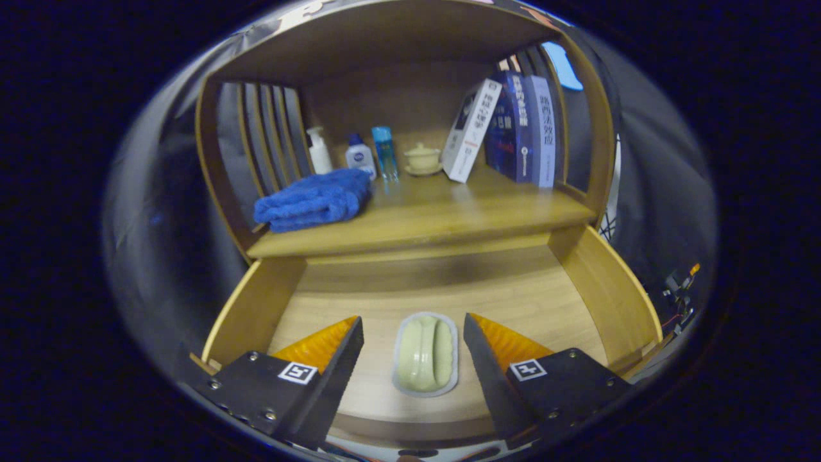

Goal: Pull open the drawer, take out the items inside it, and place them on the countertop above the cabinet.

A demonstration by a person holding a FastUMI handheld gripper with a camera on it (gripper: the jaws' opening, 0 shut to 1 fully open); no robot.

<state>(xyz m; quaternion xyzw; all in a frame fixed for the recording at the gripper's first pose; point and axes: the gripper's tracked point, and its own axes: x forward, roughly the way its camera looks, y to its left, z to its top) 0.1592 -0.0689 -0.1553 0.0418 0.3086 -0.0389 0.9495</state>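
The drawer (596,282) stands pulled out under you, and the one item in it, a pale green soap bar in a clear wrapper (426,354), lies flat on the drawer floor between the two fingers of your tongs (414,340), long axis pointing straight away from you. So the step in hand looks like the pick.

To do it well, come straight down so both fingers straddle the bar's narrow width. Keep the bar centred in the gap, since a lopsided descent would likely push it sideways across the smooth wood. Go low enough that the fingers meet the body of the bar and not just the thin wrapper rim, which would probably crumple and slip. Close gently; the wrapper looks slick.

Your tongs are spread wide, with a clear gap on each side of the bar. They hold nothing, and neither finger appears to touch the bar.

Beyond the tongs, above the drawer, is the desk (449,218) where the bar should go. It carries a folded blue towel (314,200) ahead to the left, small bottles (359,157) and a lidded cup (423,157) at the back, and leaning books (513,125) to the right. The bare stretch straight ahead looks like the easiest landing place.
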